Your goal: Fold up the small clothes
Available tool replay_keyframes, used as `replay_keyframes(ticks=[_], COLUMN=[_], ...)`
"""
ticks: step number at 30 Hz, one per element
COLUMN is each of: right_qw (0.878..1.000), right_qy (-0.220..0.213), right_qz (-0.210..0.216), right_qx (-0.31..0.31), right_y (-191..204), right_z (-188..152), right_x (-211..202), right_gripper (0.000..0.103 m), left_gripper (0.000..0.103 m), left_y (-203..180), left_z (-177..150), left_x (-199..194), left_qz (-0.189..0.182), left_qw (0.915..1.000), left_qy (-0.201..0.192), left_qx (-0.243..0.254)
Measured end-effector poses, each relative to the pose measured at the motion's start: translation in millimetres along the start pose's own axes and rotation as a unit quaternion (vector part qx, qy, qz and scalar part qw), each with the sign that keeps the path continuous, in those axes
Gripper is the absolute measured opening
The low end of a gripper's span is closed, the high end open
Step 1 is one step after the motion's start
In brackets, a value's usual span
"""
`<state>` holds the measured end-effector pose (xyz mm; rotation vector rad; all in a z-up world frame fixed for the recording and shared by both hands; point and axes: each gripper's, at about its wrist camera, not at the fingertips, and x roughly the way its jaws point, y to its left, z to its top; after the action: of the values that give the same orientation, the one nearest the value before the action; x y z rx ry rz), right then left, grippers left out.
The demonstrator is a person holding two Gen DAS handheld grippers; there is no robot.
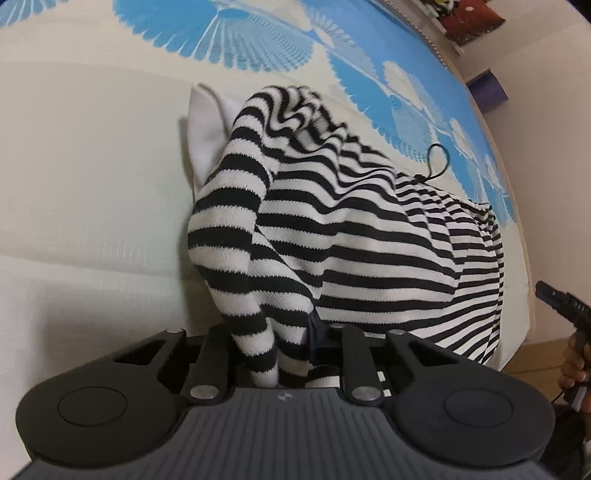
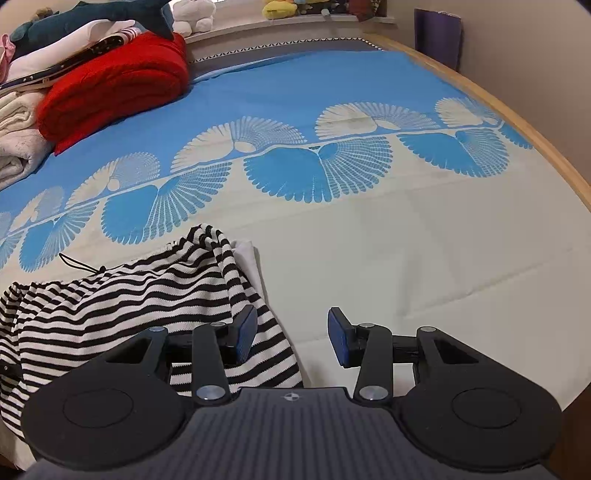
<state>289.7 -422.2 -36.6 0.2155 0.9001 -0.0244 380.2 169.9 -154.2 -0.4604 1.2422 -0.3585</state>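
A black-and-white striped garment (image 1: 351,236) lies bunched on a bed covered by a cream-and-blue bedspread (image 2: 406,258) printed with fan-shaped motifs, near the bed's near edge. The left claw (image 1: 273,354) is clamped on a rolled fold of the striped cloth, which runs down between its dark fingers and hides the pads; the fabric rises from the grip in a ridge toward the middle of the garment. A plain white piece (image 1: 207,129) sticks out from under the stripes on the far side, and a thin black cord loop (image 1: 437,162) lies on the bedspread just beside the garment's gathered edge. The right claw (image 2: 291,336) stands parted with nothing between its blue pads (image 2: 338,334); its left finger hangs over the edge of the striped cloth, its right over bare bedspread, and whether the left pad touches the cloth cannot be told. In the left wrist view, part of a hand (image 1: 574,365) grips the other tool at the right edge. At the head of the bed sit a folded red blanket (image 2: 114,88), a pile of pale folded linens (image 2: 22,129), and a dark stuffed shark (image 2: 99,13); a wooden bed frame (image 2: 535,144) curves along the right side.
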Motion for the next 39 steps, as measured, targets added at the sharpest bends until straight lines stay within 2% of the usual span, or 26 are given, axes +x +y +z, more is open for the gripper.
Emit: replay_keyframes(ticks=[5,8,13,19,21,22,24,25,26,29,32,34,35,36,38,39], right_qw=[1.000,1.000,1.000,1.000,1.000,1.000,1.000,1.000,1.000,1.000,1.000,1.000,1.000,1.000,1.000,1.000], right_qy=[-0.003,-0.006,-0.008,-0.009,-0.007,-0.007,-0.009,-0.008,-0.006,-0.005,-0.006,-0.005,-0.004,-0.004,-0.005,-0.006], right_qz=[0.001,0.006,0.016,0.018,0.020,0.019,0.014,0.012,0.012,0.014,0.012,0.009,0.009,0.008,0.007,0.006], right_qx=[0.015,0.019,0.011,0.012,0.012,0.010,0.006,0.006,0.007,0.010,0.002,-0.003,-0.005,-0.006,-0.007,-0.008], right_y=[6,12,20,12,6,4,-1,-4,-8,-17,-20,-20,-20,-20,-19,-18], right_z=[0,-1,-4,-5,-5,-5,-6,-6,-6,-5,-4,-4,-3,-3,-1,0], right_x=[-1,-2,-5,-9,-9,-10,-12,-13,-13,-13,-12,-11,-10,-9,-7,-7], right_gripper=[0.044,0.044,0.044,0.044,0.044,0.044,0.044,0.044,0.044,0.044,0.044,0.044,0.044,0.044,0.044,0.044], left_gripper=[0.013,0.012,0.012,0.012,0.015,0.021,0.043,0.062,0.075,0.078,0.078,0.077,0.069,0.053,0.030,0.025], left_y=[0,-1,-15,-29,-34,-34,-30,-26,-20,3,30,29,29,28,25,22], left_z=[-2,-5,-13,-8,-3,-2,1,2,2,-3,-16,-17,-15,-14,-10,-9], left_x=[-31,-56,-70,-70,-62,-58,-50,-47,-44,-38,-27,-26,-25,-22,-14,-10], left_qz=[0.003,0.039,0.082,0.062,0.078,0.091,0.118,0.125,0.132,0.128,0.089,0.064,0.049,0.036,0.016,0.018], left_qw=[0.9989,0.9970,0.9950,0.9963,0.9959,0.9950,0.9925,0.9917,0.9908,0.9912,0.9943,0.9975,0.9984,0.9989,0.9993,0.9993], left_qy=[-0.042,-0.063,-0.057,-0.059,-0.044,-0.038,-0.022,-0.015,-0.006,0.006,0.018,0.004,0.004,0.005,0.014,0.017], left_qx=[-0.020,-0.022,0.005,-0.009,-0.012,-0.014,-0.021,-0.024,-0.028,-0.033,-0.056,-0.030,-0.028,-0.028,-0.030,-0.027])
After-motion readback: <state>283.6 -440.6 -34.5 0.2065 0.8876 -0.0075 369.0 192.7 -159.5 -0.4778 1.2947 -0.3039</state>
